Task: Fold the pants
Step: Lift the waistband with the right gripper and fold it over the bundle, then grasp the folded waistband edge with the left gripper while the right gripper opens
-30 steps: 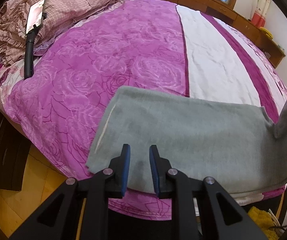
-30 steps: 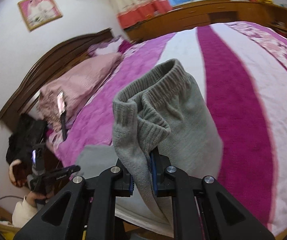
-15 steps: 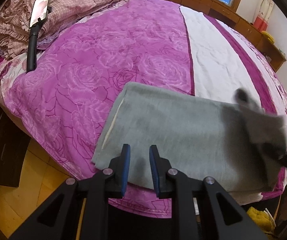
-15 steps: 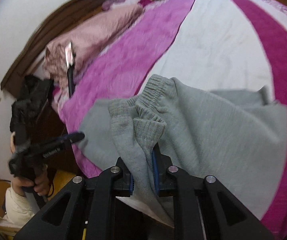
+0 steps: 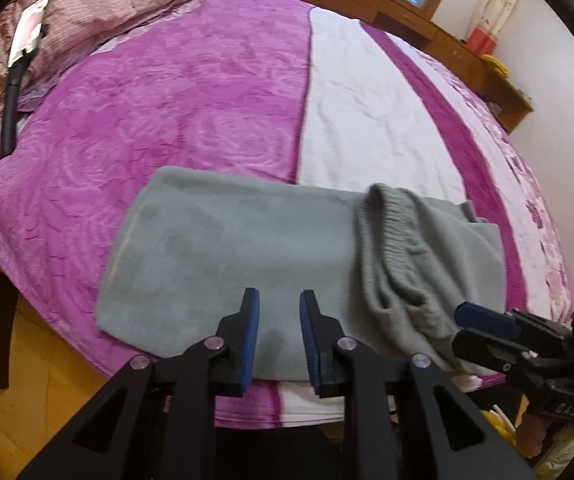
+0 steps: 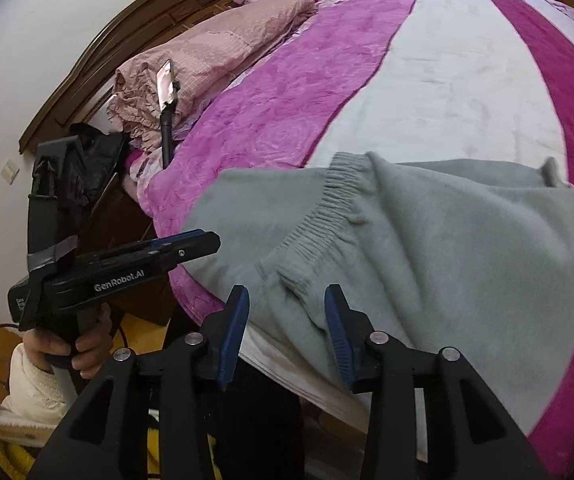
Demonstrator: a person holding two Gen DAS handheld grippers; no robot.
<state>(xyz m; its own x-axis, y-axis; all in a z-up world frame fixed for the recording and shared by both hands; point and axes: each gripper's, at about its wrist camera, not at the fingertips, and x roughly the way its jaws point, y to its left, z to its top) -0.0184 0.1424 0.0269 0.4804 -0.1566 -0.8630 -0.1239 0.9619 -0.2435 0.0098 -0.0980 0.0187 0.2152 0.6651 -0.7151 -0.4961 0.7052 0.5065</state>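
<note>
Readable text: "GenRobot.AI", light lettering on the black side of the left gripper (image 6: 191, 246) body, seen from the right wrist view. Small label at the rear end of that same body, too small to read. From the left wrist view, pale characters on the underside of the right gripper (image 5: 483, 326) body, maybe "DAS" upside down, too blurred to be sure. Nothing legible on the phone (image 6: 165, 80) screen.

Grey pants (image 5: 247, 248) soft matt fleece, ribbed knit waistband (image 6: 327, 216). Bedspread (image 5: 191, 92) plush, embossed roses. Headboard (image 6: 135, 28) dark glossy wood.
</note>
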